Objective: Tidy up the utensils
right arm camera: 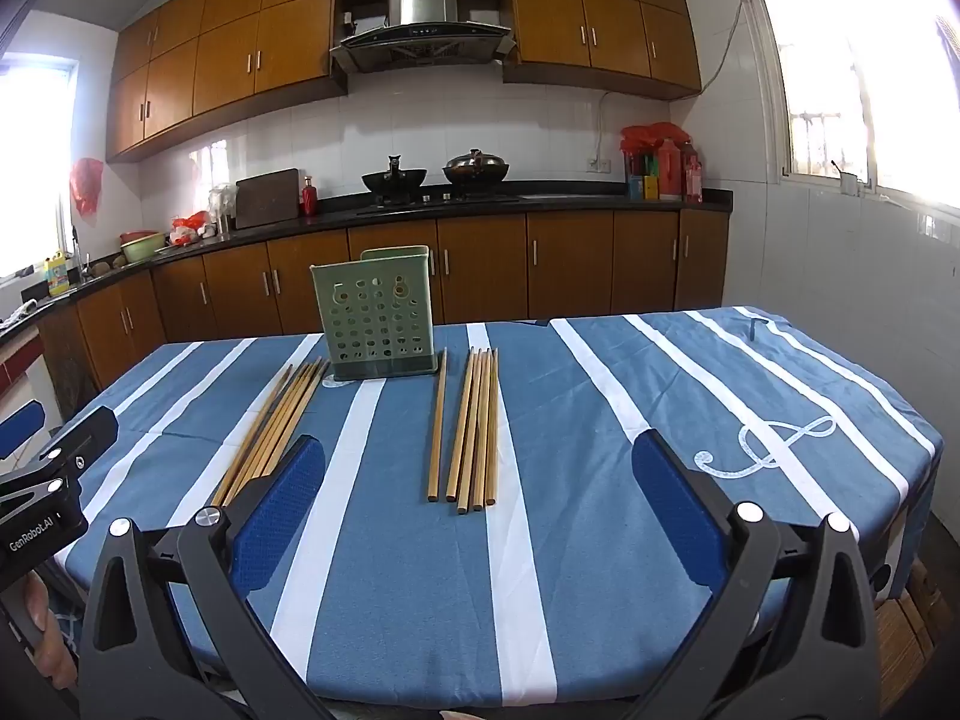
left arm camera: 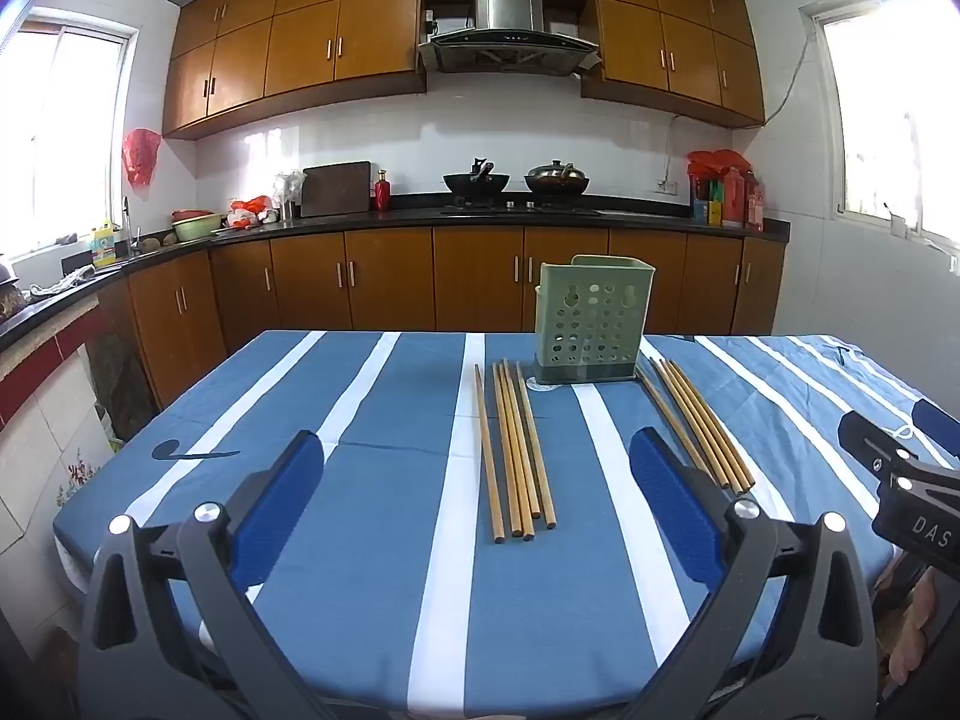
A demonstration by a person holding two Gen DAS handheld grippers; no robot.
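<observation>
In the left wrist view, the left claw (left arm camera: 474, 480) is filling the lower part of the frame, its blue pads (left arm camera: 282, 498) standing wide apart with nothing between them but the striped cloth of the bench (left arm camera: 372, 540). Just right of centre, a group of wooden chopsticks (left arm camera: 516, 450) is lying flat on the cloth, pointing away toward the top of the frame. Above them, at centre right, a green perforated utensil holder (left arm camera: 591, 324) is standing upright near the far edge of the bench. To its lower right a second bundle of chopsticks (left arm camera: 699, 426) is lying at a slant, partly hidden behind the claw's right finger. At the right edge the other claw is showing as a dark shape.

In the right wrist view, the slanted bundle (right arm camera: 270, 426) is sitting at the left centre, its near ends hidden behind the left pad. The holder (right arm camera: 375, 315) is standing above and slightly right of it. The straighter group (right arm camera: 471, 426) is lying at the centre, with one stick slightly apart on its left. The right claw (right arm camera: 474, 480) is gaping wide and empty across the bottom of the frame.
</observation>
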